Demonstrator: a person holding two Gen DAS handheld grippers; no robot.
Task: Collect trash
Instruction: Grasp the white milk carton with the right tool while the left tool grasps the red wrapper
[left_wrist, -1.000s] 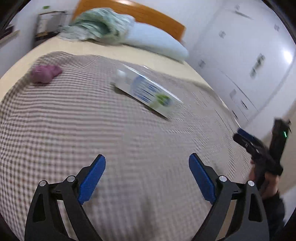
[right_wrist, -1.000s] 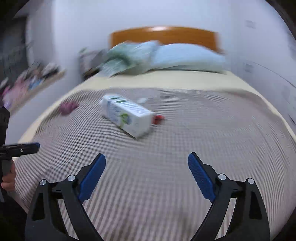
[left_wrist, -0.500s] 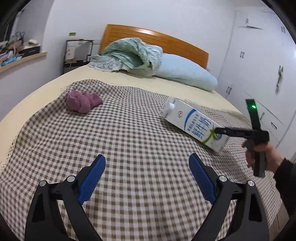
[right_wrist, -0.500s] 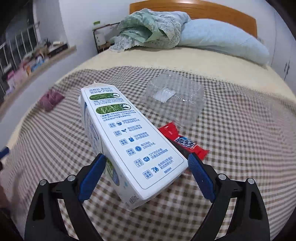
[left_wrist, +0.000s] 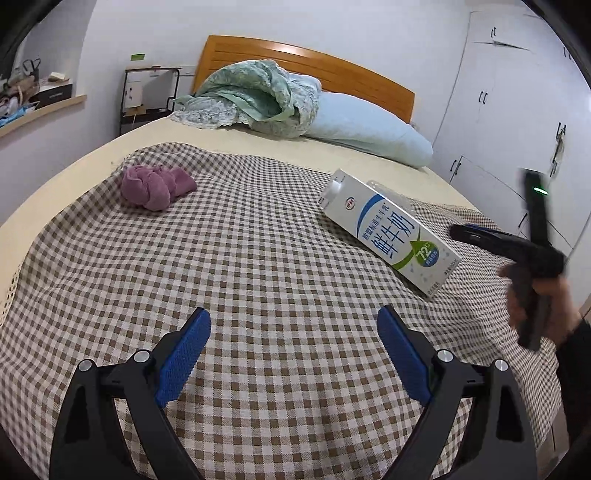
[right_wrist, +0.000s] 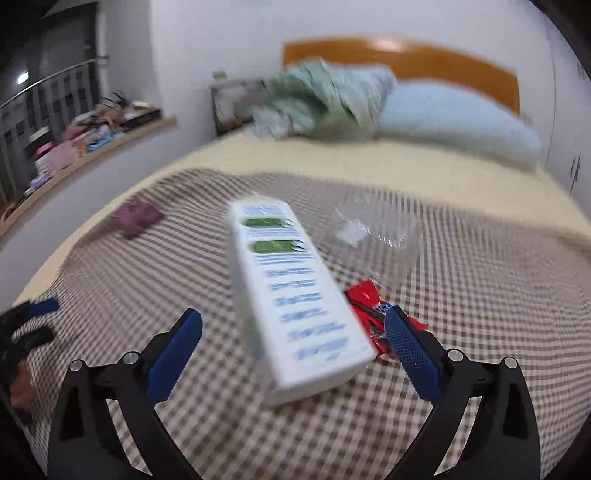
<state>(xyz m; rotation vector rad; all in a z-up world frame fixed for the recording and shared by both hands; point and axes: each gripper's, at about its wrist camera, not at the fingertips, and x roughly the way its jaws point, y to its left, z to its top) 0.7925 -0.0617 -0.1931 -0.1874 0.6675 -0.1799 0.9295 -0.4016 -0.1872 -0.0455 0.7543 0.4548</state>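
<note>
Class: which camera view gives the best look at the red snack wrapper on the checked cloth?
The right wrist view. There the red snack wrapper lies in the open beside the milk carton, though blurred and partly covered by one pad of the right tool. In the left wrist view the carton hides it completely.

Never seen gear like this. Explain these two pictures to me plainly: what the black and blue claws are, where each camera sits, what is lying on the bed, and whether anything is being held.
There is no robot here: a person carries a hand-held two-finger claw in each hand, each with a wide-angle camera looking along its blue fingers. One picture is from the left gripper, the other from the right gripper.

On the checked cloth lie a milk carton on its side, a red wrapper, a clear plastic container and a purple cloth.

Nothing is held. Both claws are open; the right one's jaws have just been opening and now straddle the carton's near end without pressing on it.
</note>
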